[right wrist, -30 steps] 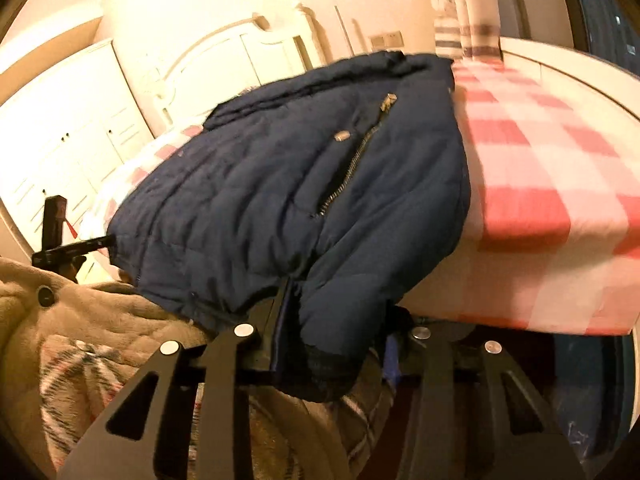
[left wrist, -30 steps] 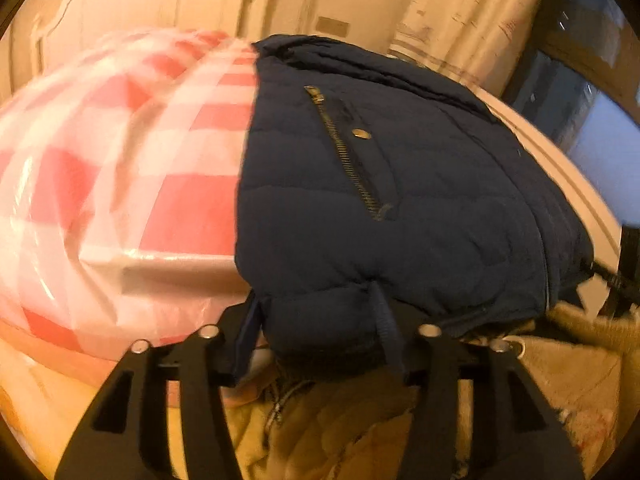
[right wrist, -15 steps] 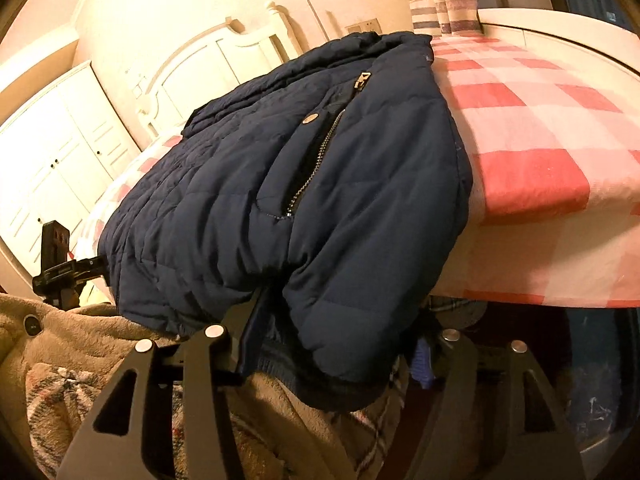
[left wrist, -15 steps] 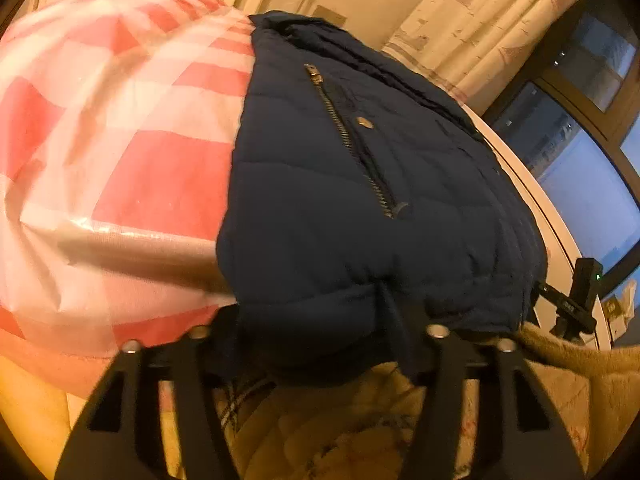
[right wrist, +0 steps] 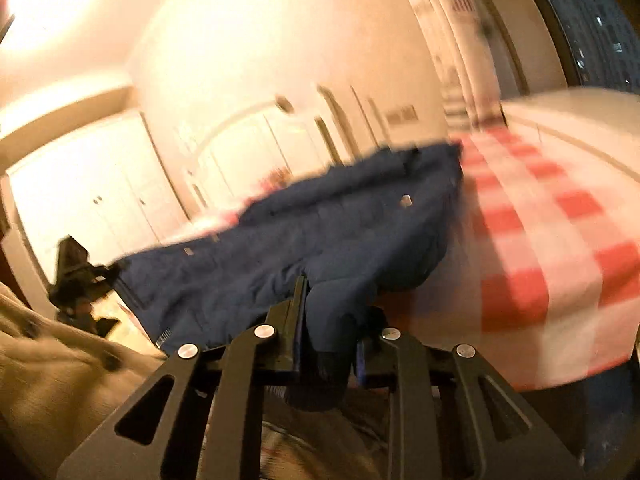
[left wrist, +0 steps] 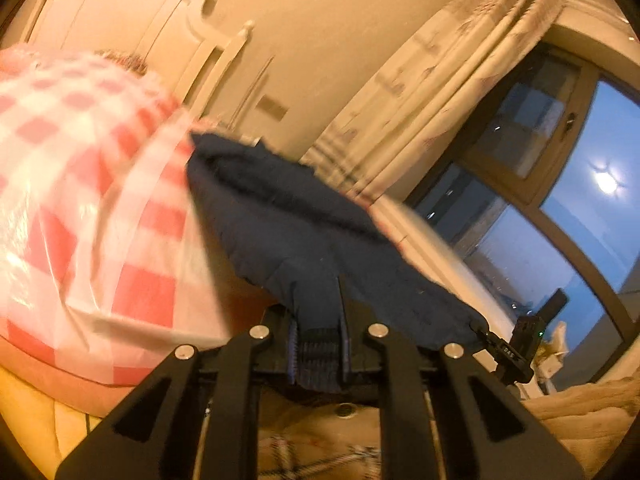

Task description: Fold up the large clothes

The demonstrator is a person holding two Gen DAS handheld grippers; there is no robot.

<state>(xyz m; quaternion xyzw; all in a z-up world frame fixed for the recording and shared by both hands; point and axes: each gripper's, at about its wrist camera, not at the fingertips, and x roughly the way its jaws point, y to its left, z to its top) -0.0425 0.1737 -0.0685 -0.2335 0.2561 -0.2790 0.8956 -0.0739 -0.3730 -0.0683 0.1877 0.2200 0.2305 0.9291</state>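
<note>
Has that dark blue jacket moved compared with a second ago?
Yes. The jacket's near hem has risen off the checked bedcover, toward the headboard; the left gripper has just closed on it.

1. A bed (left wrist: 48, 364) carries everything here; it stands with a white panelled headboard (left wrist: 132, 28) at its far end.
2. A red-and-white checked cover (left wrist: 80, 184) is spread over the bed and hangs over its near edge; it looks glossy, like plastic sheeting.
3. A dark navy quilted jacket (left wrist: 288, 216) lies on the cover along one side, its collar toward the headboard.
4. The jacket's near hem is raised off the bed edge.
5. Both views are blurred.
</note>
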